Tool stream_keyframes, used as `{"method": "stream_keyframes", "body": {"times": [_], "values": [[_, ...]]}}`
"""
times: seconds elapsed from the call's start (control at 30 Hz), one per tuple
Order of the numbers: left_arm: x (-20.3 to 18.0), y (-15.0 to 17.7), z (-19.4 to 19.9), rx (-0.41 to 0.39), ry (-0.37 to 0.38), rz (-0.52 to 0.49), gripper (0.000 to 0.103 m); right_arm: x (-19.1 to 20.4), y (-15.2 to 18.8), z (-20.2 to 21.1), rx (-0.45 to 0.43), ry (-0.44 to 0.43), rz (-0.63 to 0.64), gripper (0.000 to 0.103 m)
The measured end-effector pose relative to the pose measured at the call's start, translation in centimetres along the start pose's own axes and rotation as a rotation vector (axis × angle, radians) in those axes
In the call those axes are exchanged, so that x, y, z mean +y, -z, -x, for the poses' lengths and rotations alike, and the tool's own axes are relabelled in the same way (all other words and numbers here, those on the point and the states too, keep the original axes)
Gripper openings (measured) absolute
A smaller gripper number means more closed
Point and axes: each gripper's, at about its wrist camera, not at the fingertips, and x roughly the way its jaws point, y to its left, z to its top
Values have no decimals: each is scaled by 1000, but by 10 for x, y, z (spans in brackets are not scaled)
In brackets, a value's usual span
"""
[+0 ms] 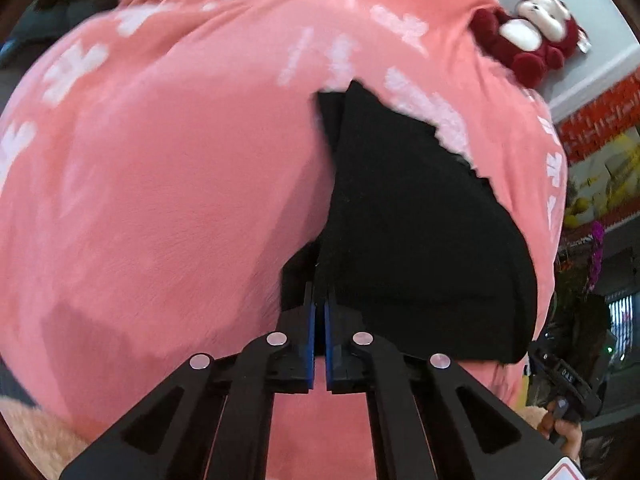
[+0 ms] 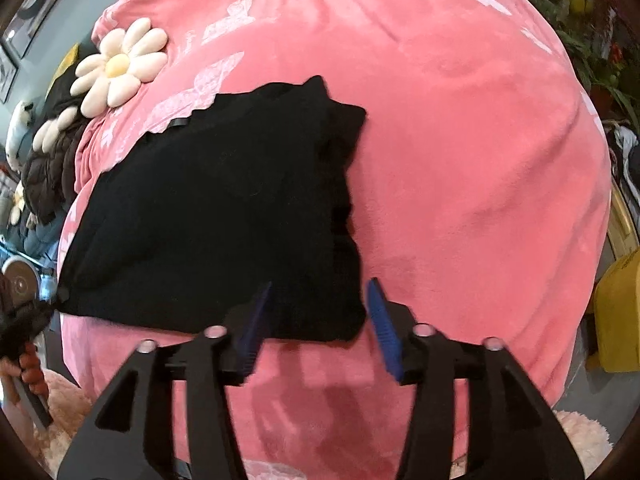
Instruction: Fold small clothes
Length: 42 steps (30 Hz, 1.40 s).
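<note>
A folded black garment [image 1: 420, 240] lies on a pink blanket [image 1: 160, 200] with white prints. My left gripper [image 1: 320, 296] is shut, and the garment's near left corner is pinched between its blue pads. In the right wrist view the same garment [image 2: 224, 208] spreads out to the left over the blanket [image 2: 460, 160]. My right gripper [image 2: 320, 282] stands open just above the garment's near right corner. That corner lies between the blue pads [image 2: 382, 320], and they do not press on it.
A red plush toy [image 1: 528, 36] sits at the blanket's far right. A cream flower cushion [image 2: 120, 66] and a dark puffy jacket [image 2: 48, 160] lie at the far left. A yellow object [image 2: 616, 312] and plants [image 2: 592, 20] stand to the right. Fluffy rug [image 2: 64, 408] below.
</note>
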Motion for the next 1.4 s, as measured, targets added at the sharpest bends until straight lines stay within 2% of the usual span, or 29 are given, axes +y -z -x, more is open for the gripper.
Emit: {"method": "stream_keyframes", "body": {"times": [0.07, 0.13, 0.17, 0.2, 0.27, 0.33, 0.4, 0.47, 0.57, 0.6, 0.63, 0.67, 0.7, 0.77, 0.8, 0.9, 1.0, 1.03, 1.07, 1.1, 1.17, 1.27, 1.4], "values": [[9, 8, -12, 24, -30, 6, 3, -6, 0, -7, 22, 21, -26, 53], [5, 11, -11, -1, -70, -10, 11, -6, -4, 2, -9, -7, -42, 53], [2, 11, -8, -10, -77, -15, 18, -4, -6, 7, -25, -10, -34, 53], [-2, 9, -5, -21, -89, -15, 39, -1, -10, 10, -38, -10, -17, 53], [-9, 3, 4, -61, -100, -12, 54, 5, -22, 12, -46, -22, 4, 53], [-23, -14, 11, -103, -81, -34, 59, 11, -44, 9, -53, -56, 5, 53], [-37, -38, 16, -143, -80, -50, 73, 17, -64, 1, -49, -86, 7, 54], [-46, -59, 13, -161, -88, -55, 82, 25, -88, -15, -48, -83, 8, 56], [-55, -99, -18, -123, -87, -51, 83, 32, -117, -45, -43, -65, 6, 57], [-53, -110, -32, -111, -100, -37, 80, 33, -124, -54, -33, -80, 6, 44], [-55, -117, -40, -109, -95, -33, 73, 34, -131, -63, -6, -85, 15, 22], [-55, -121, -48, -105, -96, -41, 46, 35, -136, -62, -17, -79, 14, 6], [-58, -128, -57, -84, -137, -58, 30, 37, -141, -50, -70, -95, 16, 6], [-62, -133, -60, -91, -133, -80, 31, 42, -147, -26, -166, -115, 45, 6], [-62, -133, -61, -97, -140, -94, 31, 42, -147, -26, -181, -100, 66, 6], [-60, -130, -75, -72, -191, -117, 42, 30, -142, -77, -12, 40, 82, 11], [-53, -123, -69, -74, -214, -89, 58, 22, -127, -61, -68, 20, 34, 14], [-50, -119, -61, -89, -193, -77, 63, 20, -121, -51, -85, 10, 21, 20], [-48, -114, -54, -101, -178, -70, 75, 19, -111, -39, -98, 1, 6, 43], [-43, -105, -40, -123, -156, -57, 78, 17, -98, -27, -114, -3, -3, 61], [-35, -90, -26, -127, -120, -45, 81, 14, -73, -14, -109, -9, 5, 62], [-15, -56, -15, -76, -91, 3, 83, 9, -38, -11, -49, -15, -2, 62], [7, -9, -23, 19, -54, 97, 83, -8, -5, -24, 25, -45, -106, 63]]}}
